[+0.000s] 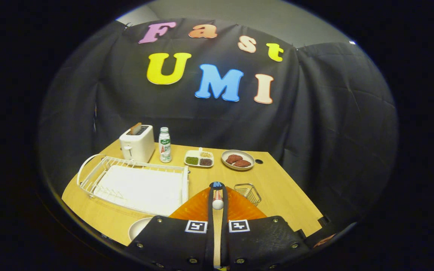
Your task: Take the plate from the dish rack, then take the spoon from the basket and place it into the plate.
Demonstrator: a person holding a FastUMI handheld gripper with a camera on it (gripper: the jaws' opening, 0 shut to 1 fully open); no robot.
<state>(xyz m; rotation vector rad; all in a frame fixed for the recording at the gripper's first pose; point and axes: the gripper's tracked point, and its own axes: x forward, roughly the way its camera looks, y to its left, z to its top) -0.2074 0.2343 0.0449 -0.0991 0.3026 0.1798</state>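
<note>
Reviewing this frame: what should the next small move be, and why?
Probably lower slightly and open the tongs. They look closed on the spoon, which is already over the orange plate, with the wire basket just beside it.

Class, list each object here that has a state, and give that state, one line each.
hand-held gripper: shut on spoon
spoon: held above orange plate
orange plate: on table, out of rack
dish rack: empty
wire basket: empty
toaster: slice inside
bottle: upright, capped
</note>
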